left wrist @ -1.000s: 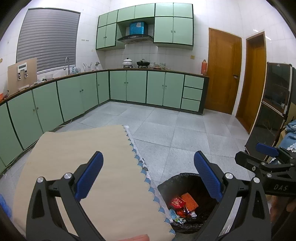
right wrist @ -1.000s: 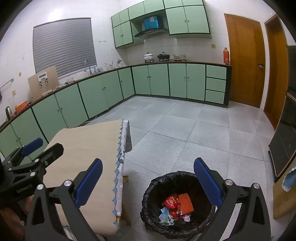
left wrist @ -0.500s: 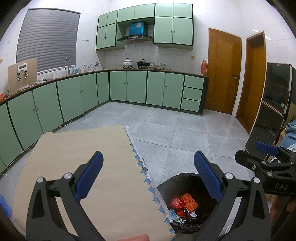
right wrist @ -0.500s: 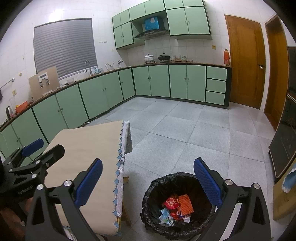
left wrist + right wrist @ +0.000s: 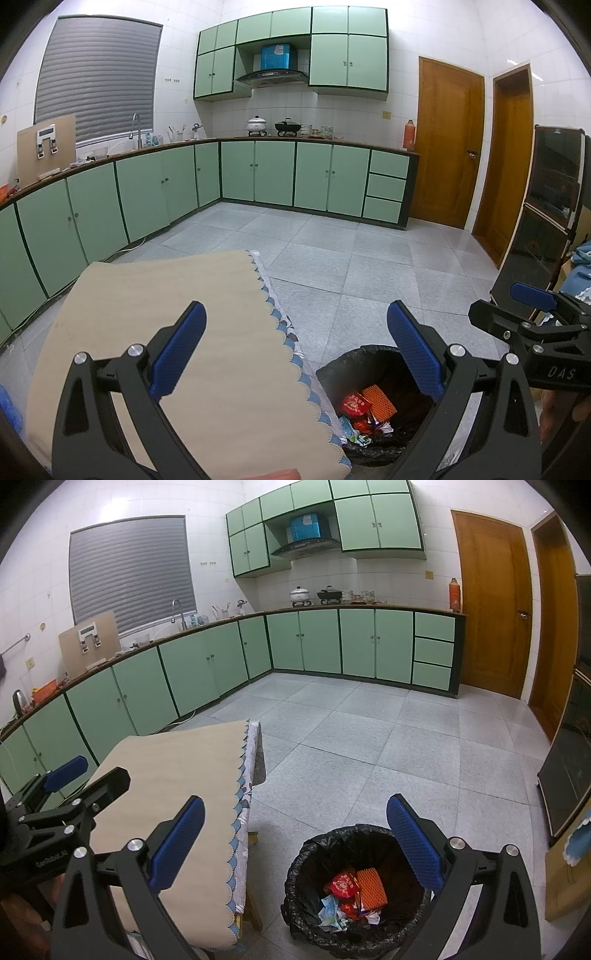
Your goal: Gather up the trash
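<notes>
A black-lined trash bin (image 5: pixel 314 853) stands on the floor beside the table; it also shows in the left wrist view (image 5: pixel 332 373). Inside lie a red wrapper (image 5: pixel 341 882), an orange netted piece (image 5: pixel 371 886) and pale scraps (image 5: pixel 330 912). My left gripper (image 5: pixel 295 347) is open and empty above the table's right edge. My right gripper (image 5: pixel 295 830) is open and empty above the bin's left side. Each gripper shows in the other's view: the right one (image 5: pixel 532 299), the left one (image 5: pixel 66 771).
A table with a beige scalloped cloth (image 5: pixel 166 314) stands left of the bin. Green cabinets (image 5: pixel 258 173) line the far and left walls. Wooden doors (image 5: pixel 447 147) and a dark glass cabinet (image 5: pixel 546 221) are at the right. Grey tiled floor (image 5: pixel 369 738) lies ahead.
</notes>
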{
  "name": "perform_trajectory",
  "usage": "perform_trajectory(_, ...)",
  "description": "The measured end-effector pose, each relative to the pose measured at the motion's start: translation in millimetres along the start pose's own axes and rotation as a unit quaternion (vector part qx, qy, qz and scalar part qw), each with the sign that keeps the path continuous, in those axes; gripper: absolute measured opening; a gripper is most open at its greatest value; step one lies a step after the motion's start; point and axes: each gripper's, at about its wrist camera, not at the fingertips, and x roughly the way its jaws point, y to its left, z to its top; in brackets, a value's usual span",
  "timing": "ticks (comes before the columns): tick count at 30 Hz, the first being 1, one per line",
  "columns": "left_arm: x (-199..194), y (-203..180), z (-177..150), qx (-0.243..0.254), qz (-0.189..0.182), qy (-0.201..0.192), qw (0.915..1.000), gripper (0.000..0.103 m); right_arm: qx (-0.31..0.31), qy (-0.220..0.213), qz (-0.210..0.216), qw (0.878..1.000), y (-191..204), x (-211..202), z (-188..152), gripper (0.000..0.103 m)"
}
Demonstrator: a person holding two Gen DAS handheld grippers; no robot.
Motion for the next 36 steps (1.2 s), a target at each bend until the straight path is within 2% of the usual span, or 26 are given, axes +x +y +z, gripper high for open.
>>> perform_trajectory(36, 5.8, 1.5, -2.8, -0.001, 0.001, 0.005, 1.0, 0.095, 0.001, 0.001, 0.001, 1.0, -0.3, 2.1, -0.7, 0.097)
